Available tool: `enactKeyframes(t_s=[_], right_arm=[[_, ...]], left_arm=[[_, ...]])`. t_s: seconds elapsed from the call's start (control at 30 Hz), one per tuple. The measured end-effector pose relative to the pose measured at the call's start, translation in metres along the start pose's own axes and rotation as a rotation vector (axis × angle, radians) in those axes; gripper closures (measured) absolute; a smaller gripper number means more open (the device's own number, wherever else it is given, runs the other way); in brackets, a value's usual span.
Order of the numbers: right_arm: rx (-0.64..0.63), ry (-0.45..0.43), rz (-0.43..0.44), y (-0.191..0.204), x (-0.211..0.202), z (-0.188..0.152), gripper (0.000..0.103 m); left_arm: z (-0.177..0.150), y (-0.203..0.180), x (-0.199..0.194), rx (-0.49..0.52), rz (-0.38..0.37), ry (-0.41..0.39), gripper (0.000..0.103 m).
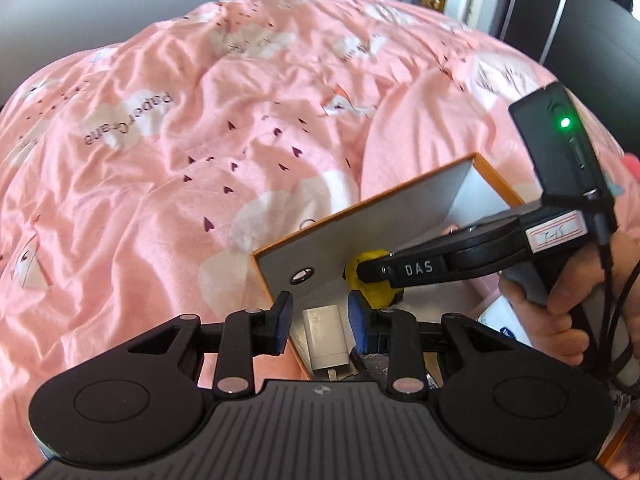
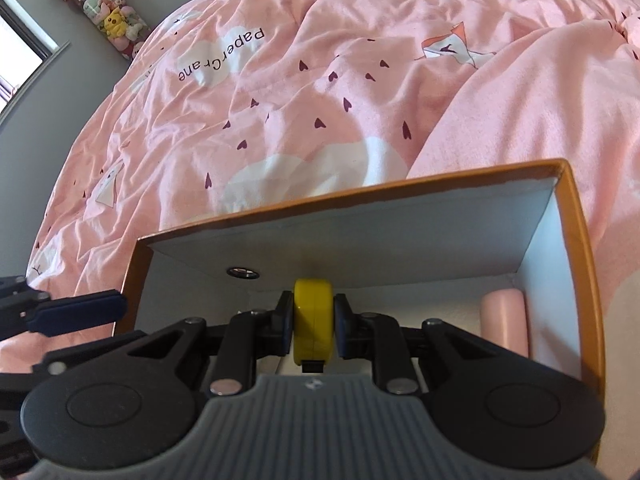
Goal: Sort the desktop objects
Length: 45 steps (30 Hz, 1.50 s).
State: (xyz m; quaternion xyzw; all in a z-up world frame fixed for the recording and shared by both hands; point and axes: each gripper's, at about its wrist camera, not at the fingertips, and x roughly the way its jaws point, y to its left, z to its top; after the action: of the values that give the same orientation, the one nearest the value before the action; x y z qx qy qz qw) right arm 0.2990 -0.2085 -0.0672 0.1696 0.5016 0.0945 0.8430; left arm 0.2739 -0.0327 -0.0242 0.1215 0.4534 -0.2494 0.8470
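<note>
Both wrist views look down, sharing box (image 1: 362,216)

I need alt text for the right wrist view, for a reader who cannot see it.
The right gripper holds a yellow tape measure between its jaws, inside an orange-edged box with white walls. A pink cylinder lies at the box's right side, and a pink printed bedsheet spreads behind.

Pink duvet (image 2: 320,92) with white clouds and dark hearts; orange box (image 2: 580,240), white inside; yellow tape (image 2: 313,320); pale pink roll (image 2: 505,320).
</note>
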Motion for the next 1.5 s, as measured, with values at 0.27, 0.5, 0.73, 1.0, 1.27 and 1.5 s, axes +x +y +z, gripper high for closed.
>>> enactKeyframes(t_s=[0.27,0.5,0.73,1.0,1.27,1.5], right_arm=[[0.010,0.100,0.033,0.003,0.013,0.000,0.081],[-0.056,0.125,-0.060,0.002,0.010,-0.004,0.077],[-0.071,0.142,-0.102,-0.001,0.009,-0.006,0.072],[-0.131,0.095,-0.142,0.012,-0.002,-0.011,0.070],[-0.255,-0.053,-0.143,0.038,-0.064,-0.023,0.066],[-0.340,-0.193,-0.117,0.057,-0.130,-0.051,0.057]], left_arm=[[-0.011,0.028,-0.017,-0.195,0.037,-0.050,0.067],[-0.030,0.034,-0.023,-0.265,0.029,-0.036,0.067],[-0.041,0.031,-0.029,-0.311,0.040,-0.004,0.067],[-0.052,0.020,-0.054,-0.344,0.038,-0.038,0.067],[-0.062,-0.008,-0.086,-0.337,0.084,-0.084,0.067],[-0.073,-0.041,-0.117,-0.292,0.106,-0.119,0.067]])
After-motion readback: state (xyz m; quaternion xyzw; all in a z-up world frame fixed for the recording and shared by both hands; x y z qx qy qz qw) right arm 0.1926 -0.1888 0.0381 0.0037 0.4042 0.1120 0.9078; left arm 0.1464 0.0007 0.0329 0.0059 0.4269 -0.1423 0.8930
